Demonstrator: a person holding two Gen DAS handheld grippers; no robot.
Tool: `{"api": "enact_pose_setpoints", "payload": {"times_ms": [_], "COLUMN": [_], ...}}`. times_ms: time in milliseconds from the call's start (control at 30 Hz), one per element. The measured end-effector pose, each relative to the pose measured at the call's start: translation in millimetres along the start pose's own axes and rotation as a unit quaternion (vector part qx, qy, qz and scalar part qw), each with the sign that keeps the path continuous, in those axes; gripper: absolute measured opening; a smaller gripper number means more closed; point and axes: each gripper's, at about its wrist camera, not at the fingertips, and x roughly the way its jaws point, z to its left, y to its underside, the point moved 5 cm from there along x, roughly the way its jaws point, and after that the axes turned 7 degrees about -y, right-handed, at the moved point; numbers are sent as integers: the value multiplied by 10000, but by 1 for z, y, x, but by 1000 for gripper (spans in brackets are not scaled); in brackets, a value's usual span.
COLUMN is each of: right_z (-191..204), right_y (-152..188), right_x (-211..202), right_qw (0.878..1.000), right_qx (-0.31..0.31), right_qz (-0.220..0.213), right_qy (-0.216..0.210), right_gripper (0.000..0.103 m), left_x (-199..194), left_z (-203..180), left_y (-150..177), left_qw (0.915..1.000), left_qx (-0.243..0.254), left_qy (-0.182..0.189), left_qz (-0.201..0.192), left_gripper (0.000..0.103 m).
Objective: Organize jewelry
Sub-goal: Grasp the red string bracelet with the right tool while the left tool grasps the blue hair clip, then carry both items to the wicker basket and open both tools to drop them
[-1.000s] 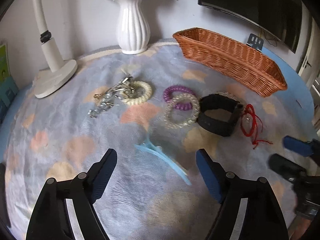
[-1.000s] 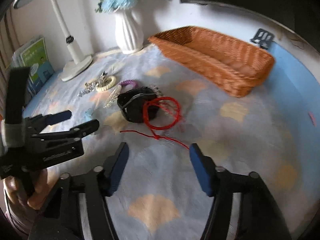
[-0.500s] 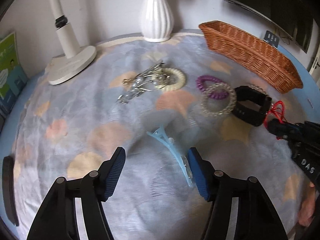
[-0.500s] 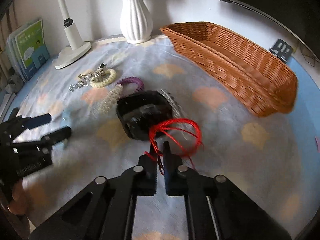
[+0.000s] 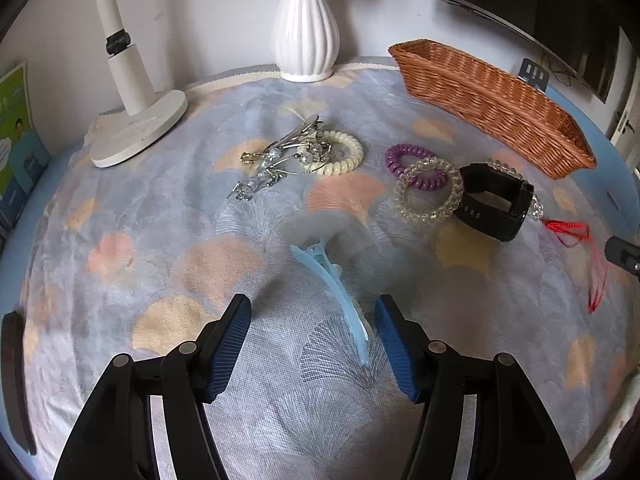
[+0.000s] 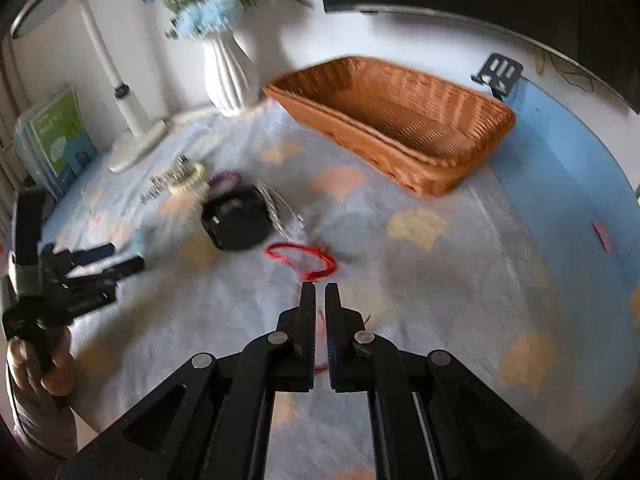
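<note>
Right hand-held gripper point(image 6: 319, 289) pinched on thin red cord bracelet point(image 6: 301, 258); left hand-held gripper point(image 5: 312, 318) spread wide, holding nothing.

Red cord runs from between the nearly closed right fingers out to a loop over the patterned cloth on the desk point(image 6: 440, 280); whether the loop is clear of the cloth is hard to tell through the blur. Long pale-blue plastic hair clip point(image 5: 340, 292) lies flat between the left fingers, just beside the right-hand one, apparently not touching. Beyond it: black buckled strap band point(image 5: 496, 204), clear spiral hair tie point(image 5: 428, 190) overlapping a purple spiral hair tie point(image 5: 404, 156), cream spiral hair tie point(image 5: 340, 154) touching silver beaded pieces point(image 5: 276, 160). Oblong brown wicker basket point(image 6: 404, 148) stands at the far side, well apart from the cord.
</note>
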Motion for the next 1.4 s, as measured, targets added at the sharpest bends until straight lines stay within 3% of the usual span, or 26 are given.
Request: {"api": "enact_pose_setpoints", "payload": {"times_ms": [67,200,267,333,400,500,533,700,767,800,833,1000,1133,1267,1400], "right_z": [-5,-13,-12,-7,-8,-11,-11,3,9,13,14,9,5,-3,-21], "right_y": [8,18,12,3,-4,-9,-9,-16,-14,-11,-9,-3,-17,-44,-85], "right_x": [4,-5,-6,4,18,44,49,59,60,59,58,38,5,-30,-55], "right_qw": [9997,9996,9985,9957,9945,9956,9963,9995,9993,9992,9992,9996,9998,9991,9965], "right_qx": [41,171,278,436,561,631,614,111,-87,-156,-173,8,7,-102,-71], "right_qz": [234,160,67,68,139,295,315,252,284,297,302,257,-40,-404,-787], "right_qy": [-3,-187,-469,-811,-877,-628,-507,165,242,214,179,-141,-202,-100,284], "right_gripper": [17,34,52,52,52,45,39,30,11,11,9,7,7,7,7], "left_x": [0,-2,-4,-4,-5,-6,-6,-3,-5,-6,-7,-17,-43,-73,-97], "left_z": [1,0,0,0,1,5,5,-3,-7,-8,-9,-8,-13,-28,-51], "left_y": [1,4,5,5,5,4,3,1,2,2,3,2,-11,-43,-91], "left_qw": [10000,9998,9996,9995,9990,9984,9985,9995,9997,9996,9994,9987,9970,9930,9866], "left_qx": [14,76,78,62,3,-98,-116,11,105,127,152,157,231,510,855], "left_qy": [64,204,256,311,457,557,540,312,224,254,302,483,644,817,956], "left_qz": [20,4,-2,9,23,5,5,21,-11,-16,-2,-91,-371,-680,-1010], "left_gripper": [66,66,66,66,66,65,61,49,35,12,8,7,7,7,7]}}
